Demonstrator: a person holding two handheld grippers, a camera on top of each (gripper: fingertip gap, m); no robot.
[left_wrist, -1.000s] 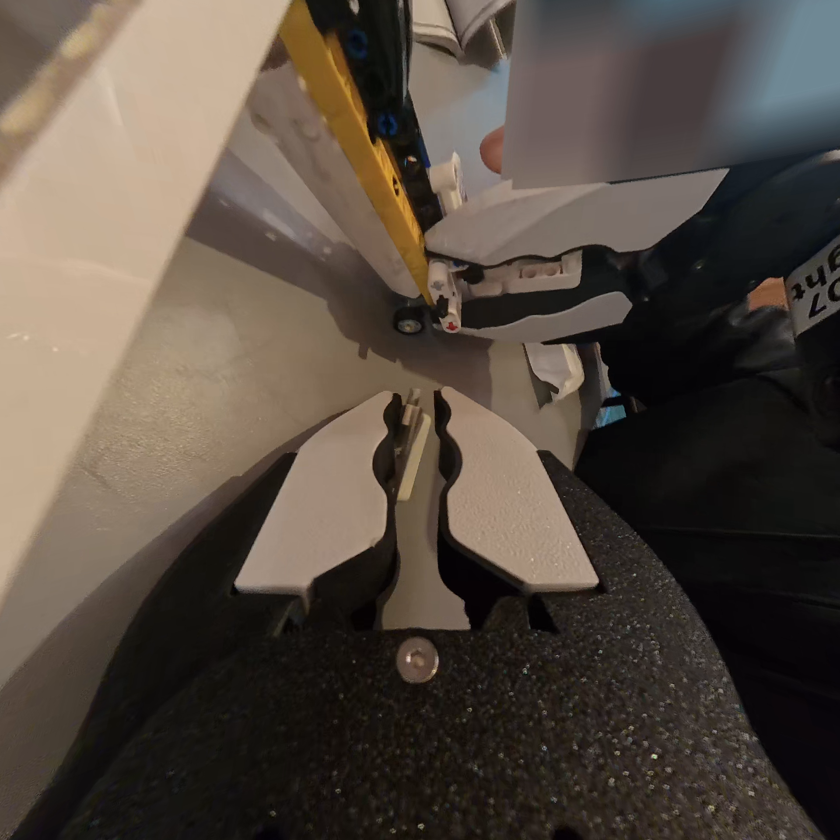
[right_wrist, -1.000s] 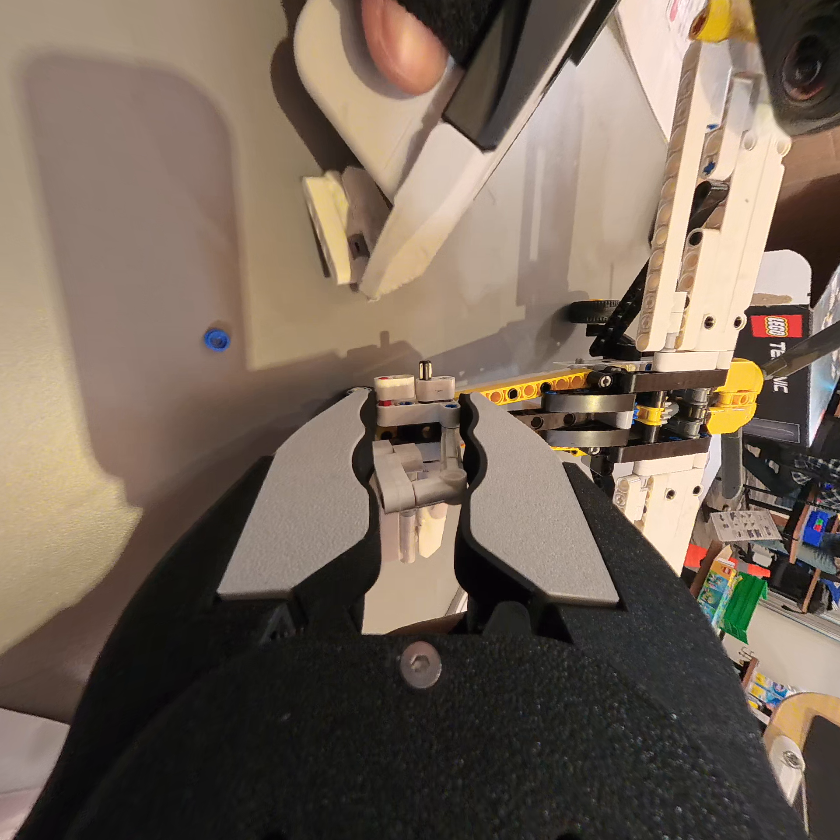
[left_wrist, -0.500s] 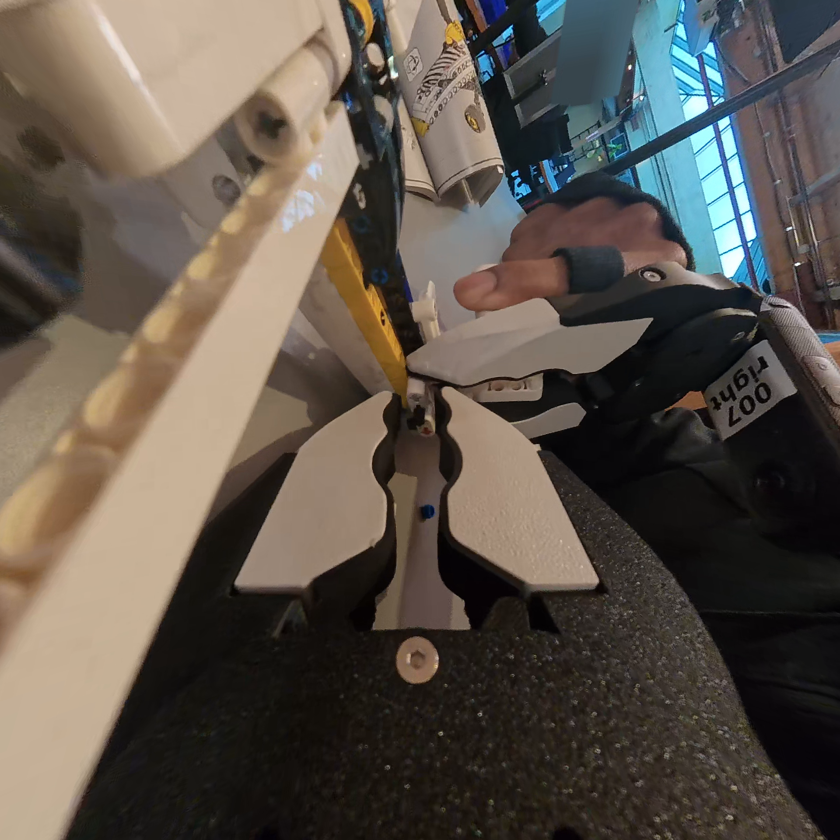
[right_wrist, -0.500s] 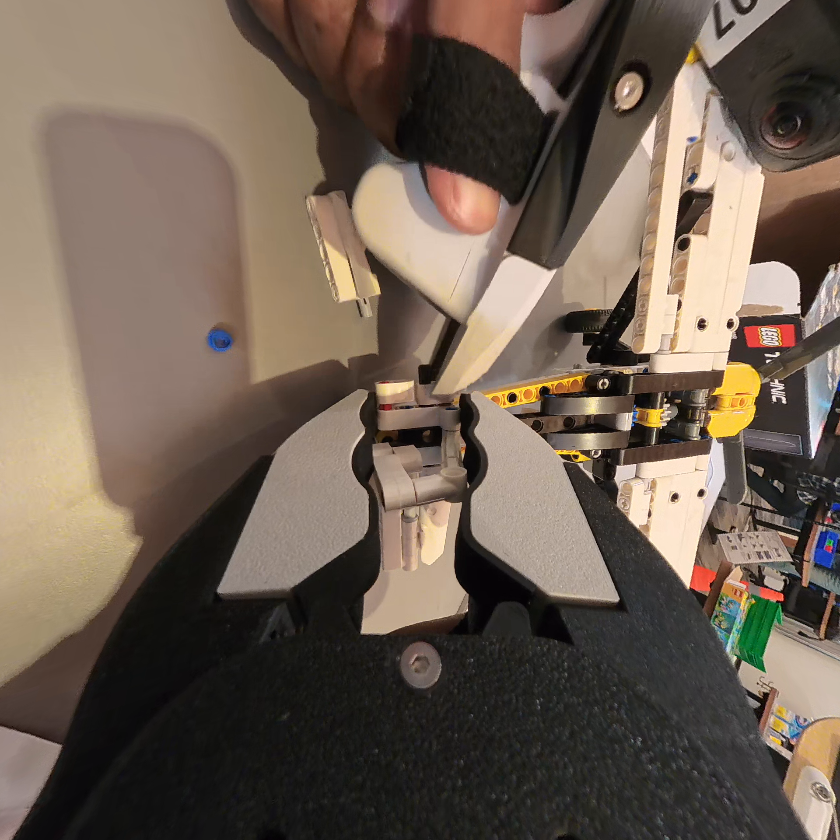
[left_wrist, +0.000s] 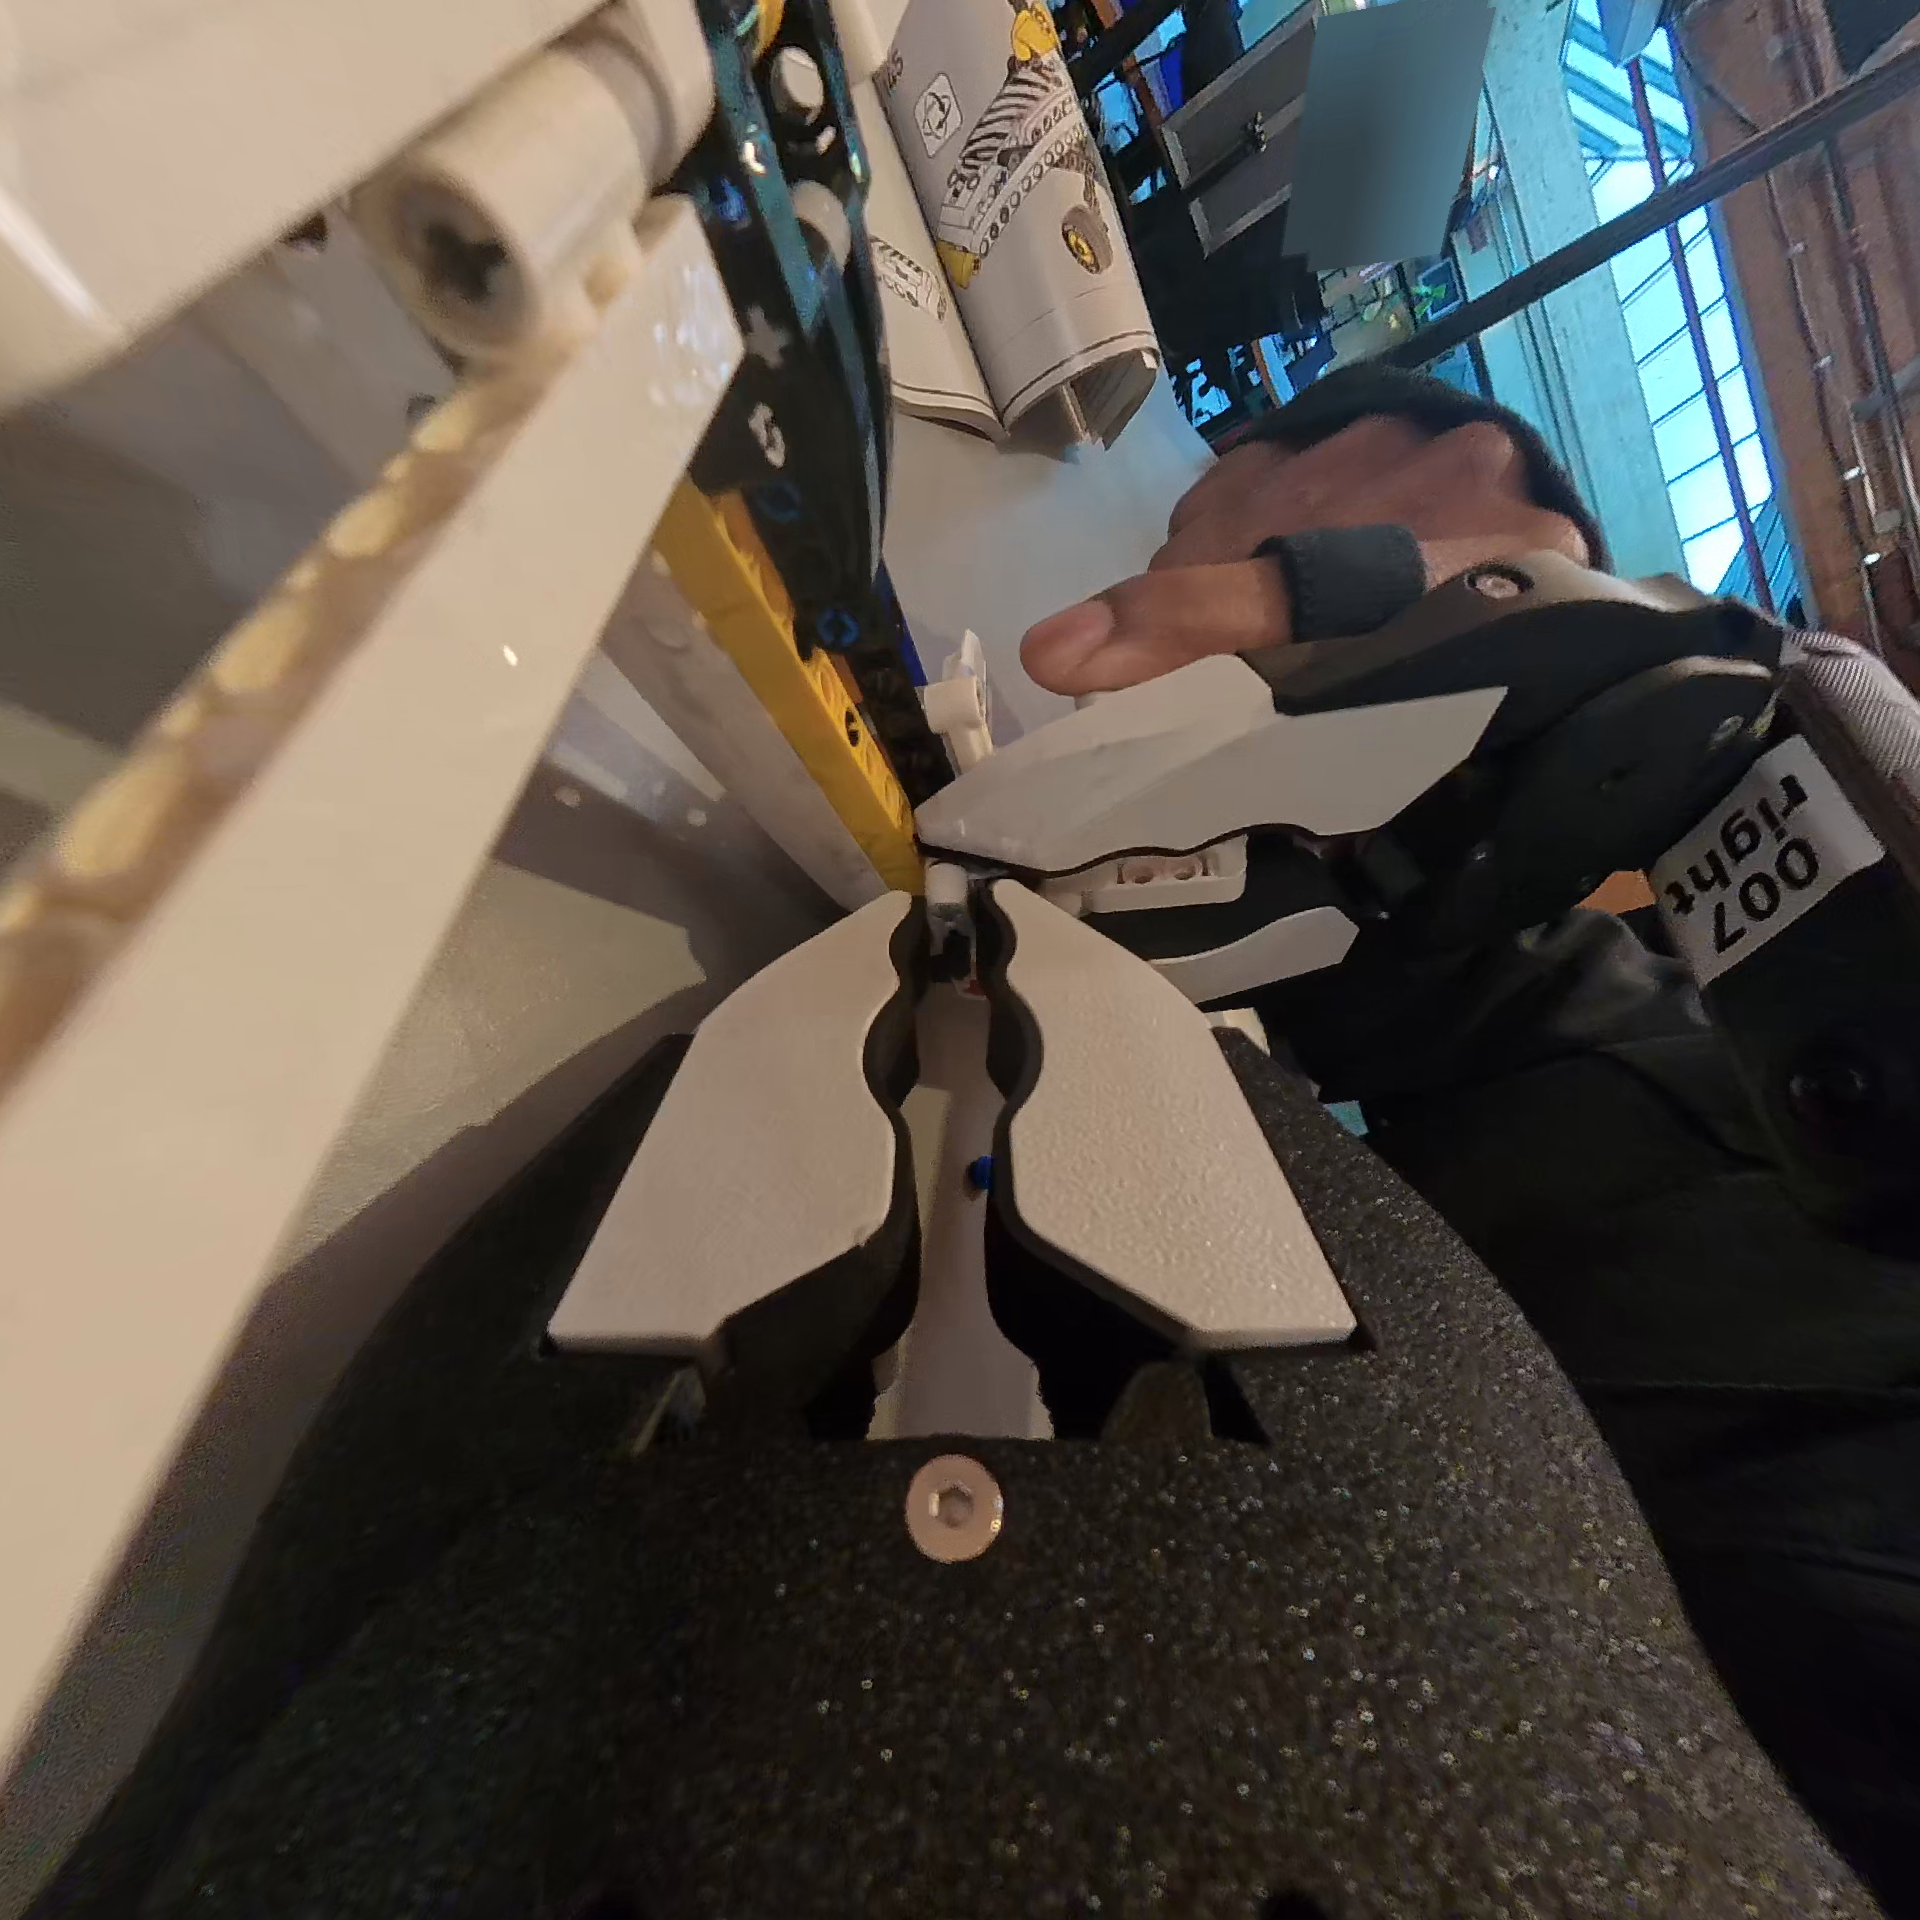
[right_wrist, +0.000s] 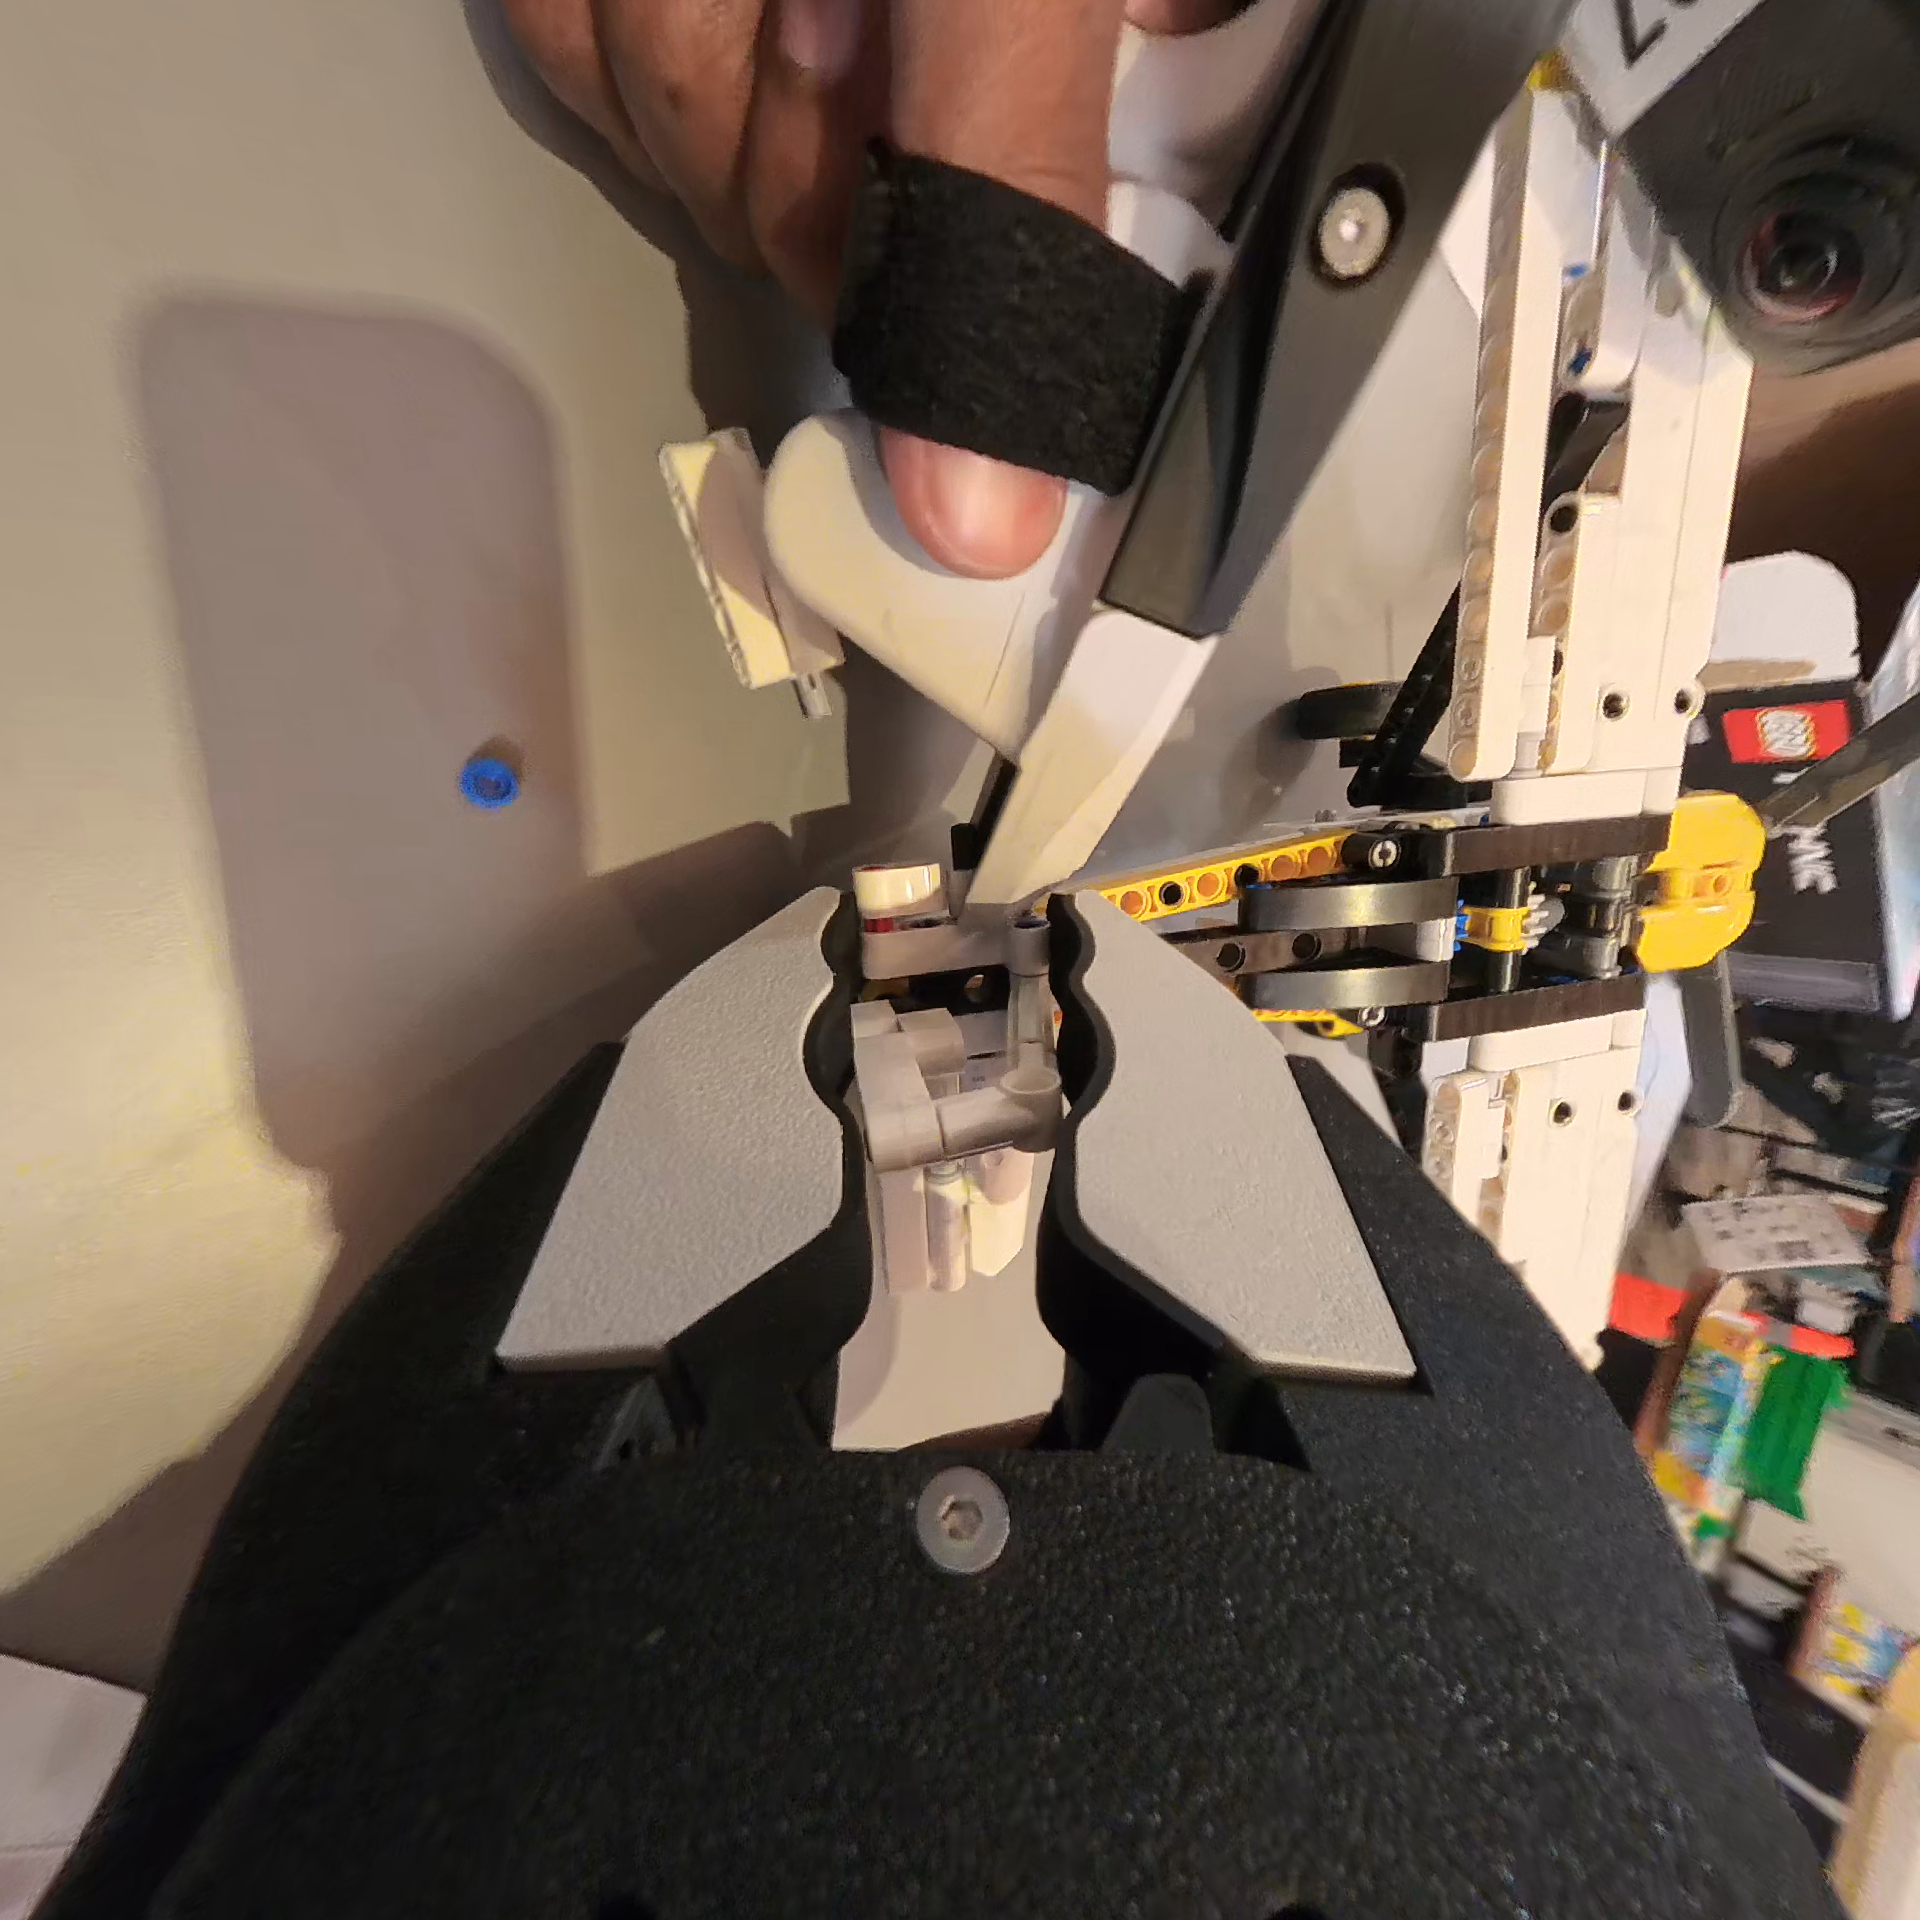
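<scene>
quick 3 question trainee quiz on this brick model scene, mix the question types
1. True or false: the right gripper grips a grey and white brick sub-assembly.
2. Which colour is the long holed beam beside that gripper: A red, B yellow, C green?
3. Fill in: a small loose ____ round piece lies on the table.

Key: 1 true; 2 B; 3 blue.
</scene>
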